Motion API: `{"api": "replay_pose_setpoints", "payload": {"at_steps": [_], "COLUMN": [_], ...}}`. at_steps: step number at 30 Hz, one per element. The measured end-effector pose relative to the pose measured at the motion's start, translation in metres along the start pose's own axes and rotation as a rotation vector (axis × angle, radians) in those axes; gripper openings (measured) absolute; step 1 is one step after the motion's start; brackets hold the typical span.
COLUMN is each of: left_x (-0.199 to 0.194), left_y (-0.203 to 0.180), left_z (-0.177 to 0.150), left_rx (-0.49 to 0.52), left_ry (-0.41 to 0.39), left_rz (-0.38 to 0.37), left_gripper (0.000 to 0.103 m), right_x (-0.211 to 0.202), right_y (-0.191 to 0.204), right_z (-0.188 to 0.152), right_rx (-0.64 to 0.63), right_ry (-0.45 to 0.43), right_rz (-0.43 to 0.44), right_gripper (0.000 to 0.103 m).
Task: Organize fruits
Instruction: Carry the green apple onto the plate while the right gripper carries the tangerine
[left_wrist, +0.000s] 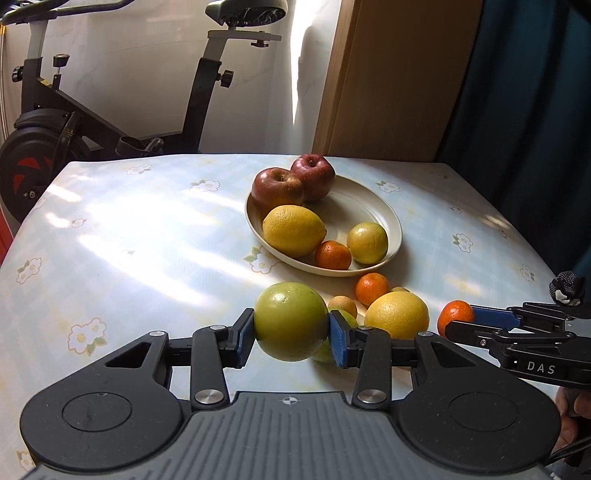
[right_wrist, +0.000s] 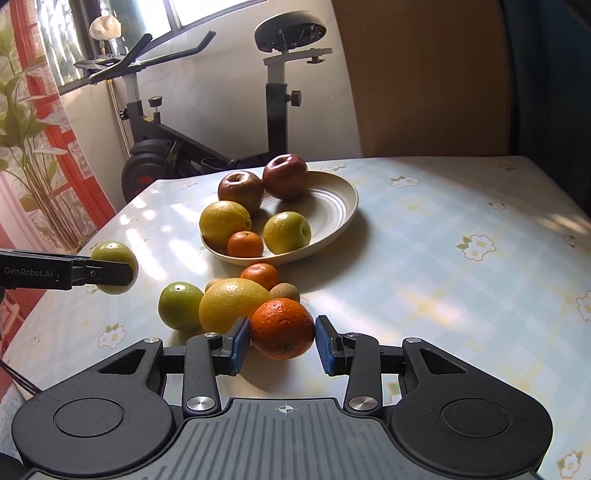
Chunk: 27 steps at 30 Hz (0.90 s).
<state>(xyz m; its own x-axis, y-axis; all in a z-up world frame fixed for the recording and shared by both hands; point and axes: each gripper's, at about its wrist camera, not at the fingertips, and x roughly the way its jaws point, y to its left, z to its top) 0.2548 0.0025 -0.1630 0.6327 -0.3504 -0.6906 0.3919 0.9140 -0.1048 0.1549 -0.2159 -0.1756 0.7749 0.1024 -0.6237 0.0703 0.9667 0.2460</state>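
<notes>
Pale flower-print tablecloth (left_wrist: 147, 236), cream plate (left_wrist: 391, 218)

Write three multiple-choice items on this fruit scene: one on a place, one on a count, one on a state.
1. Where are the two red apples?
A. On the cloth beside the plate
B. At the far side of the plate
C. Between the left gripper's fingers

2. How many mandarins lie on the plate?
A. None
B. Three
C. One

3. What is the left gripper doing?
A. It is shut on a green fruit
B. It is open above the plate
C. It is shut on a red apple

Answers:
1 B: the red apples sit together at the far side of the plate.
2 C: a single mandarin lies near its front rim.
3 A: the left gripper has both fingers pressed on the green fruit.
</notes>
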Motion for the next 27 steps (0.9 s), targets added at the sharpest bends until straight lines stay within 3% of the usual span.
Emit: {"api": "replay_pose_setpoints", "payload": {"at_steps": [6, 14, 20, 27], "left_x": [0.008, 0.051, 0.099, 0.141], "left_y": [-0.005, -0.018, -0.031, -0.031], "left_z": [0.032, 0.078, 0.108, 0.117], "left_rx": [0.026, 0.060, 0.115, 0.125], "left_ry": [-0.029, -0.017, 0.033, 0.125], "left_rz": [-0.029, -0.070, -0.068, -0.073], "left_gripper": [0.044, 0.044, 0.044, 0.044], "right_x": [0.005, 0.029, 0.056, 0.086], "right_y": [-0.021, -0.048, -0.063, -0.075], "right_z": [0.023, 0.064, 0.096, 0.115], "right_rx": [-0.006, -0.051, -0.102, -0.149], "right_ry": [-0.023, -0.058, -0.069, -0.042], "right_rz": [-0.008, 0.001, 0.042, 0.091], "right_gripper": [0.035, 0.035, 0.035, 0.035]}}
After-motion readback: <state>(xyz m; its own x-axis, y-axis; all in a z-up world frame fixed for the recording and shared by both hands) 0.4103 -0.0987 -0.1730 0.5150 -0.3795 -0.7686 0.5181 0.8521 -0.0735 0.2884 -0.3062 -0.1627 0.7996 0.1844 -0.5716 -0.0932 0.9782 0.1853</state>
